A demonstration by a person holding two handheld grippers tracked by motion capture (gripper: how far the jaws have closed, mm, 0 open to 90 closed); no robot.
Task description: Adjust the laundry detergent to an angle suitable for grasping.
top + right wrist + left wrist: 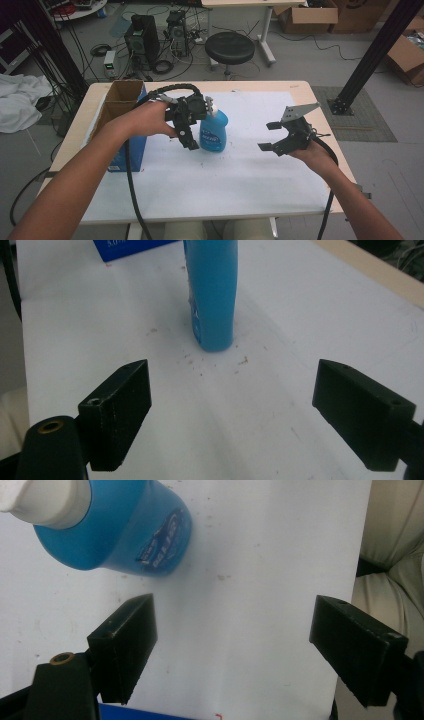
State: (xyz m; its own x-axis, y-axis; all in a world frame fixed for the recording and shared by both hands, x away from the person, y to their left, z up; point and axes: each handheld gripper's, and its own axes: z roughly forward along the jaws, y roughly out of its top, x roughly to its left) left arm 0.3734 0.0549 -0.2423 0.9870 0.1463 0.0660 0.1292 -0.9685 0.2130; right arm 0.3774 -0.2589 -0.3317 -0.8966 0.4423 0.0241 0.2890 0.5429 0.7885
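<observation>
We have both grippers, left gripper (192, 131) and right gripper (280, 136), spread wide and empty, so the upright blue bottle (213, 131) remains ungrasped.

Blue bottle (214, 131) with white cap, black jaws, blue-sided box (122, 131)

A lab or workshop room: computer towers (142, 32) and tangled cables (165, 62) sit on the bare grey floor, cardboard boxes (307, 15) stand along the wall, a black stool (229, 47) waits behind the worktop (300, 90), and black frame struts (372, 52) rise beside it.
</observation>
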